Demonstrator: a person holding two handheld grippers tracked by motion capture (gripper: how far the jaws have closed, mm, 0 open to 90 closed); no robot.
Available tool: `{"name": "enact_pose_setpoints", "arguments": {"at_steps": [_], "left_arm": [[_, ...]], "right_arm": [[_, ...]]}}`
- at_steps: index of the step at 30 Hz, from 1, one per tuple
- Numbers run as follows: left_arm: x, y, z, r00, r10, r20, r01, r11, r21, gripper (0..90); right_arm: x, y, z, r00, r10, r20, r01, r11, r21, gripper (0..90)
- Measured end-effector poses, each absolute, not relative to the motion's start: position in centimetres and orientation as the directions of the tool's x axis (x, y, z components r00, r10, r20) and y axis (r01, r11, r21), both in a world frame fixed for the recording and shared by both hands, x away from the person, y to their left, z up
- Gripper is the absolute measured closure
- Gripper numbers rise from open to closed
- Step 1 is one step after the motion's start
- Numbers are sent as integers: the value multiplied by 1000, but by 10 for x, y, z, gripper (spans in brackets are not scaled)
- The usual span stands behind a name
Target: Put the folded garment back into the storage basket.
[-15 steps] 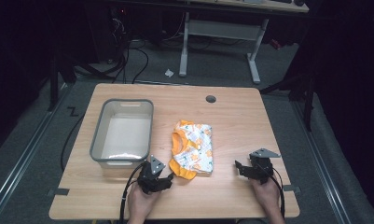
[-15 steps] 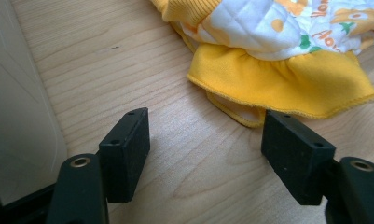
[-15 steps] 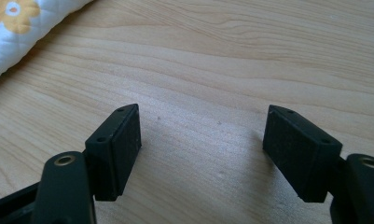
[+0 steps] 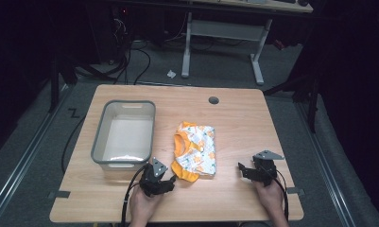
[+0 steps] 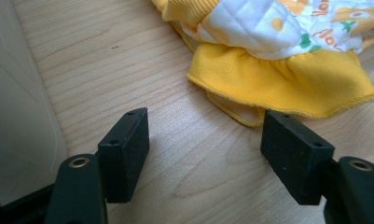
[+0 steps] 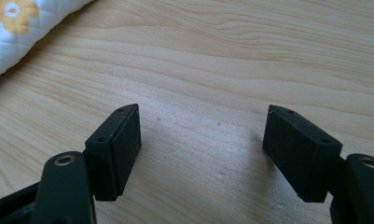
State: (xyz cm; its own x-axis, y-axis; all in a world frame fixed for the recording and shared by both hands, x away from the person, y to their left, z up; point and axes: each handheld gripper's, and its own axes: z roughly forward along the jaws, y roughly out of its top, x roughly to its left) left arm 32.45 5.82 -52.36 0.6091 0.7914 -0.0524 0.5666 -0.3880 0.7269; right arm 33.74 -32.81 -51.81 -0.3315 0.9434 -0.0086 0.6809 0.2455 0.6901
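- Baby garment [image 4: 195, 150], folded, white quilted cloth with orange print and yellow ruffled trim, is lying at the middle of the wooden counter [image 4: 234, 123].
- Grey plastic bin [image 4: 124, 134] is sitting to the garment's left, looking empty.
- Left hand-held gripper [image 4: 164, 178] is resting low on the counter just in front of the bin, its jaws spread wide and released, pointing at the yellow ruffle [image 5: 287, 79], which is lying just beyond the jaw tips.
- Garment is looking soft, light and floppy; it would likely sag and unfold when lifted, so pinching the thick folded edge or ruffle hem seems the surest hold.
- Right hand-held gripper [image 4: 247, 171] is sitting near the counter's right front, jaws apart and grasping nothing, well clear of the cloth.
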Motion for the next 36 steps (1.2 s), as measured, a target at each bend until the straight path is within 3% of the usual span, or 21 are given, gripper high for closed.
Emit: {"name": "enact_pose_setpoints", "arguments": {"at_steps": [19, 22, 36], "left_arm": [[325, 56, -524, 604, 795, -54, 572, -386, 724, 289], [326, 59, -523, 600, 793, -109, 594, -350, 724, 268], [324, 65, -520, 614, 768, -183, 602, -305, 738, 220]], "right_arm": [[338, -328, -518, -331, 944, -7, 682, 244, 690, 281], [338, -328, -518, -330, 944, -7, 682, 244, 689, 281], [338, -328, -518, -330, 944, -7, 682, 244, 689, 280]]}}
